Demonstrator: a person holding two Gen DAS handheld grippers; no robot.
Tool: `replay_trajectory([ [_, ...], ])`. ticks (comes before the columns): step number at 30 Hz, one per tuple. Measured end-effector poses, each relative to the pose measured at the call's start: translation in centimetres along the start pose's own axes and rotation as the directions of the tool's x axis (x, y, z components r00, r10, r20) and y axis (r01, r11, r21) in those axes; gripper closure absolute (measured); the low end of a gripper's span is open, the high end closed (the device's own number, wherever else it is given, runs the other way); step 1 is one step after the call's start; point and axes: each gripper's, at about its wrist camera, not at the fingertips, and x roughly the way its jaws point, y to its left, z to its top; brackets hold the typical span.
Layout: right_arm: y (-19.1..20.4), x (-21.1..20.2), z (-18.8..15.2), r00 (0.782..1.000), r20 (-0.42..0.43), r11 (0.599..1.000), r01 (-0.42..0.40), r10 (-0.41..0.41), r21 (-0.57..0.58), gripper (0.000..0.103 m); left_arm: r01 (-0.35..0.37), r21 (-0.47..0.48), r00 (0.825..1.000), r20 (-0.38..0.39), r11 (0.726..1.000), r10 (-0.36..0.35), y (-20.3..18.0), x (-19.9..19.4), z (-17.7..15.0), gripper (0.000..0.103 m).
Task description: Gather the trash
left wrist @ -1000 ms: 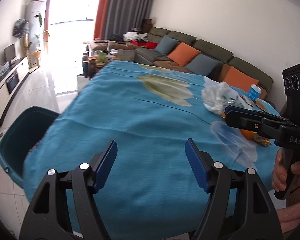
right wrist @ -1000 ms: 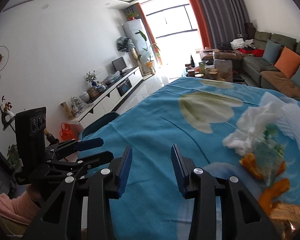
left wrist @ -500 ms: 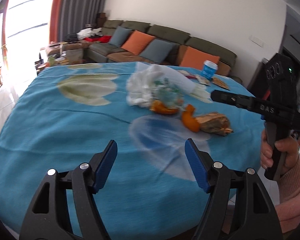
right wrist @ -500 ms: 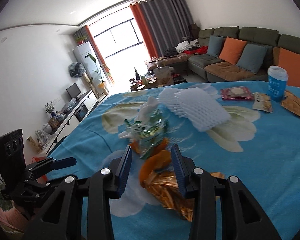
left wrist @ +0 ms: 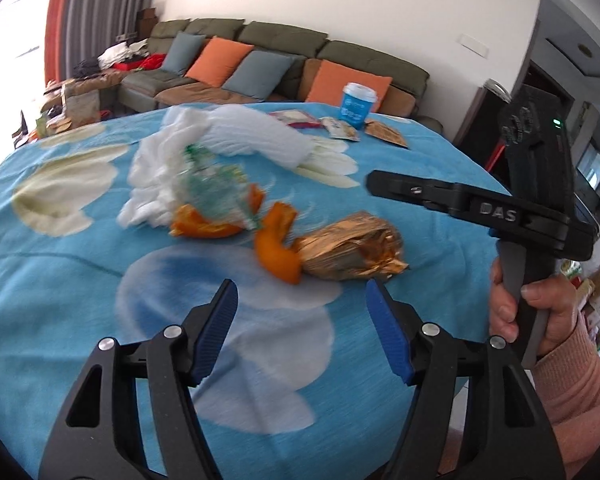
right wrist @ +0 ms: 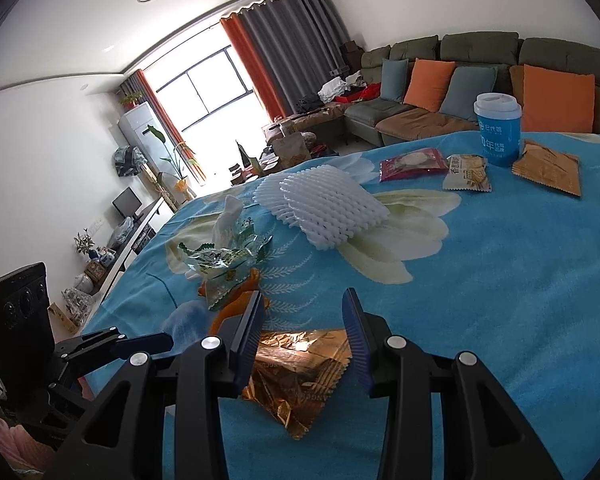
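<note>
- The gold foil wrapper [right wrist: 300,376] looked light, crinkly and easily crushed; its bunched middle seemed the best place to pinch.
- It lay on the blue-clothed surface [right wrist: 500,300], beside orange peel [left wrist: 278,248].
- The right gripper [right wrist: 306,340] had fingers spread, hanging over the wrapper, apparently not touching.
- The left gripper [left wrist: 302,332] was spread wider and empty, having just narrowed slightly, with the wrapper just beyond.

left tongs [left wrist: 300,316] parted, right tongs [right wrist: 304,332] parted
</note>
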Motion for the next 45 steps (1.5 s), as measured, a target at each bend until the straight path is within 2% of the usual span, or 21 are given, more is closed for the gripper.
replay_trajectory([
  [3, -0.3, 0.5, 0.5, 1.0, -0.004, 1.0, -0.011, 0.011, 0.003, 0.064, -0.003, 0.017, 1.0, -0.002, 1.0, 0.003, -0.6, 0.6, 0.6, 0.037],
  [6, -0.2, 1.1, 1.2, 1.0, -0.012, 1.0, -0.021, 0.021, -0.004, 0.064, -0.015, -0.008, 1.0, -0.014, 1.0, 0.015, -0.1, 1.2, 1.1, 0.037],
  [14, 0.3, 3.9, 3.5, 0.997, -0.043, 0.998, -0.063, 0.062, -0.02, 0.057, -0.11, -0.106, 0.994, 0.008, 0.988, 0.111, 3.6, 0.4, 2.4, 0.038],
  [17, 0.0, 4.8, 4.2, 0.998, -0.053, 0.999, -0.046, 0.045, -0.016, 0.057, -0.136, -0.133, 0.99, 0.022, 0.982, 0.14, 5.0, 0.1, 3.3, 0.04],
  [25, 0.4, 5.1, 5.1, 0.996, -0.049, 0.997, -0.069, 0.069, -0.013, 0.057, -0.104, -0.166, 0.994, 0.026, 0.981, 0.11, 6.8, 0.7, 5.4, 0.046],
  [28, 0.7, 5.3, 4.8, 0.994, -0.06, 0.996, -0.087, 0.086, -0.017, 0.057, -0.077, -0.168, 0.997, 0.01, 0.983, 0.079, 6.9, 1.6, 5.9, 0.06],
  [32, 1.4, 5.7, 4.3, 0.99, -0.091, 0.993, -0.108, 0.105, -0.037, 0.057, -0.041, -0.203, 0.999, -0.025, 0.978, 0.037, 7.5, 2.8, 6.1, 0.096],
  [33, 1.6, 5.8, 4.1, 0.989, -0.1, 0.993, -0.114, 0.109, -0.045, 0.057, -0.035, -0.212, 0.999, -0.027, 0.977, 0.03, 7.7, 2.9, 5.9, 0.099],
  [37, 2.5, 6.0, 3.2, 0.979, -0.152, 0.987, -0.147, 0.134, -0.073, 0.057, -0.015, -0.225, 1.0, -0.016, 0.974, 0.012, 7.9, 2.6, 5.3, 0.101],
  [40, 3.3, 6.1, 2.4, 0.971, -0.194, 0.982, -0.159, 0.138, -0.098, 0.057, -0.01, -0.225, 1.0, -0.012, 0.974, 0.008, 7.9, 2.4, 5.2, 0.101],
  [41, 3.5, 6.2, 2.2, 0.969, -0.205, 0.982, -0.159, 0.135, -0.106, 0.057, -0.019, -0.227, 1.0, -0.006, 0.974, 0.018, 7.9, 2.3, 5.2, 0.091],
  [42, 3.6, 6.2, 2.0, 0.968, -0.213, 0.981, -0.16, 0.134, -0.111, 0.057, -0.014, -0.228, 1.0, 0.002, 0.973, 0.014, 7.9, 2.0, 5.2, 0.068],
  [44, 3.7, 6.3, 1.9, 0.965, -0.228, 0.98, -0.162, 0.132, -0.119, 0.057, -0.021, -0.221, 0.999, 0.029, 0.975, 0.028, 7.8, 1.5, 5.3, 0.055],
  [45, 3.8, 6.3, 1.8, 0.964, -0.234, 0.979, -0.161, 0.129, -0.124, 0.057, -0.024, -0.214, 0.999, 0.034, 0.977, 0.032, 7.7, 1.3, 5.3, 0.055],
])
